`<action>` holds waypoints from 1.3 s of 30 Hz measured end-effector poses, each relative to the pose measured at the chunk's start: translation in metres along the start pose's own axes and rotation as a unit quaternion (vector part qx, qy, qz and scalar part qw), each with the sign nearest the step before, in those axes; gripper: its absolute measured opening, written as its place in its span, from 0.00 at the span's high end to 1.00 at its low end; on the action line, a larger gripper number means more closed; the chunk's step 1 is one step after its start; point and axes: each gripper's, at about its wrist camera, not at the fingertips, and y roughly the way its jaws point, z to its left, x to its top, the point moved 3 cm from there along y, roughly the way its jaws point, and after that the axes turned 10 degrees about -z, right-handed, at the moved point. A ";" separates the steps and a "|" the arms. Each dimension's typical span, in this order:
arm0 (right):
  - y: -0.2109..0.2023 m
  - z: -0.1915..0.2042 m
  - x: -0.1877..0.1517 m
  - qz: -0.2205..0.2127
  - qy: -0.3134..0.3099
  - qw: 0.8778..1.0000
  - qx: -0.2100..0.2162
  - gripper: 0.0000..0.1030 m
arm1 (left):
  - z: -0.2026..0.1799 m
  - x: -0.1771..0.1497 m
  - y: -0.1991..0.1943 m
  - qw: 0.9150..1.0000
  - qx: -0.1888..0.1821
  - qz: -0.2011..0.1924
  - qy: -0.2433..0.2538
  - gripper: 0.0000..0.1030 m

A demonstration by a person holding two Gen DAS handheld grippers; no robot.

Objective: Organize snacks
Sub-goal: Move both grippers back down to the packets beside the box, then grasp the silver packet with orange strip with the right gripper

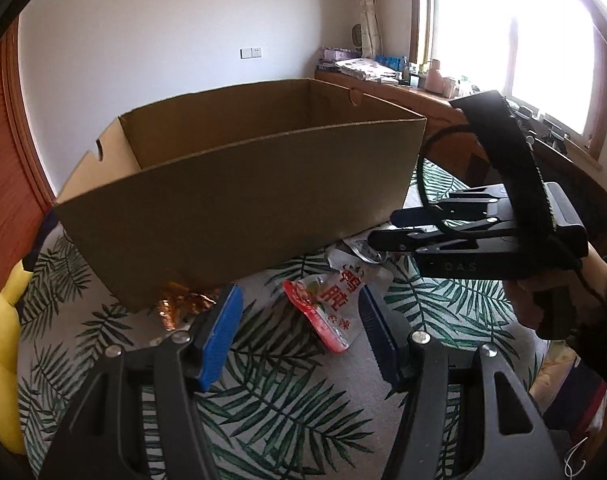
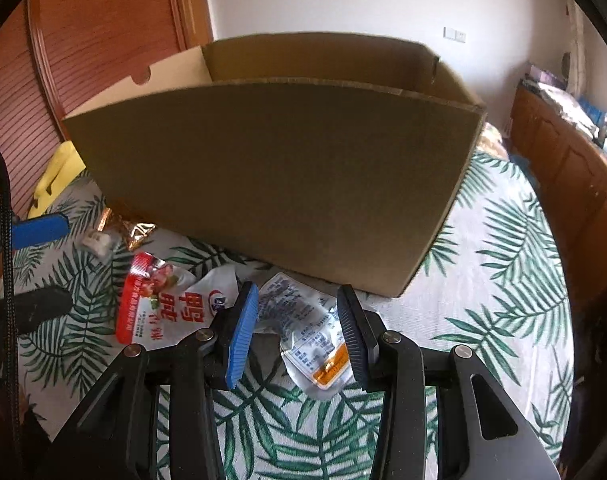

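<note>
So far little looks done: as far as shows, the box (image 2: 271,168) on the leaf-print cloth (image 2: 503,280) holds nothing, though its floor is hidden. Three snacks lie loose just in front of it: a red pouch (image 2: 151,304), a clear packet (image 2: 307,328) and a gold wrapper (image 2: 135,228). The right gripper (image 2: 297,336) has its jaws part open astride the clear packet, not pressing it; the left gripper (image 1: 299,336), half open and empty, hangs over the red pouch.

Blown-out window (image 1: 515,40) backlights the scene; fisheye edges bend, corners black.
</note>
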 end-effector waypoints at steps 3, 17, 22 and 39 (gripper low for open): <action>0.008 0.001 -0.002 0.015 -0.001 1.000 0.010 0.55 | -0.002 -0.001 0.006 1.000 -0.005 0.001 -0.005 0.41; -0.012 0.001 -0.022 0.042 -0.017 0.998 0.045 0.52 | -0.004 -0.009 0.015 1.000 -0.003 0.015 0.001 0.41; -0.022 0.002 -0.028 0.036 -0.016 0.998 0.049 0.50 | -0.004 -0.013 0.018 1.000 -0.003 0.018 0.002 0.41; -0.027 0.007 -0.036 0.007 -0.045 0.999 -0.005 0.29 | -0.002 -0.015 0.042 0.999 -0.003 0.031 -0.030 0.41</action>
